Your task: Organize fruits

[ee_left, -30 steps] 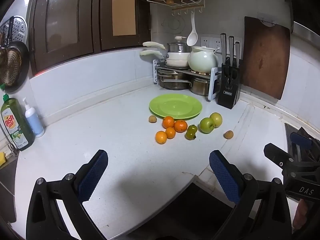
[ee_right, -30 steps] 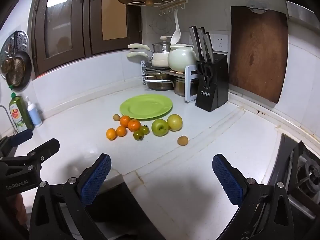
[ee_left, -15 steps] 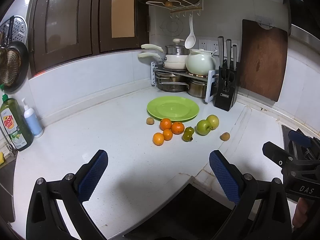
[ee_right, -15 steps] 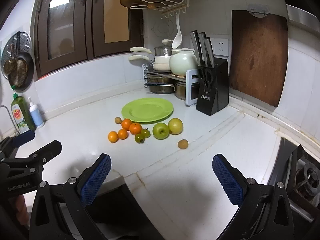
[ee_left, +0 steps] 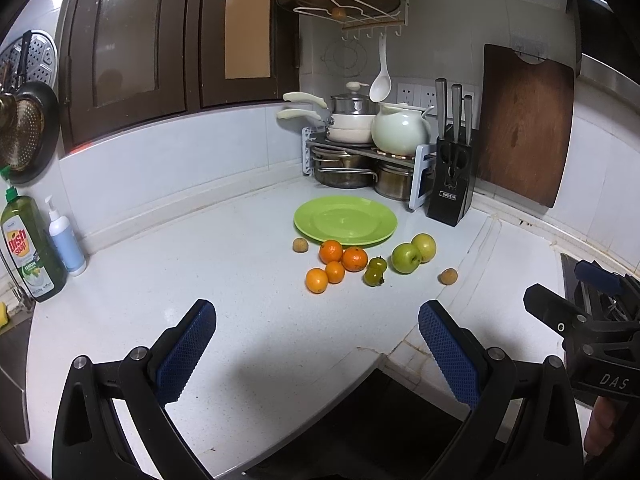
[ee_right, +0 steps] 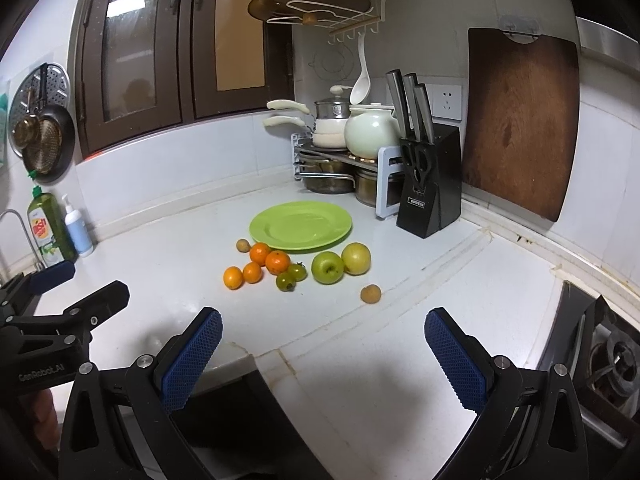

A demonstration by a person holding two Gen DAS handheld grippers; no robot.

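left gripper (ee_left: 316,342) spread wide, right gripper (ee_right: 323,340) likewise

A black knife block (ee_left: 450,184) is standing on the white countertop (ee_left: 200,280), just beside a pot rack (ee_left: 360,152) that is carrying a cream kettle (ee_left: 400,130) and stacked pans (steel pots sitting underneath). A wooden cutting board (ee_right: 520,120) is leaning against the tiled wall. At far left, a green dish soap bottle (ee_left: 28,248) and a white pump bottle (ee_left: 66,240) are standing together.
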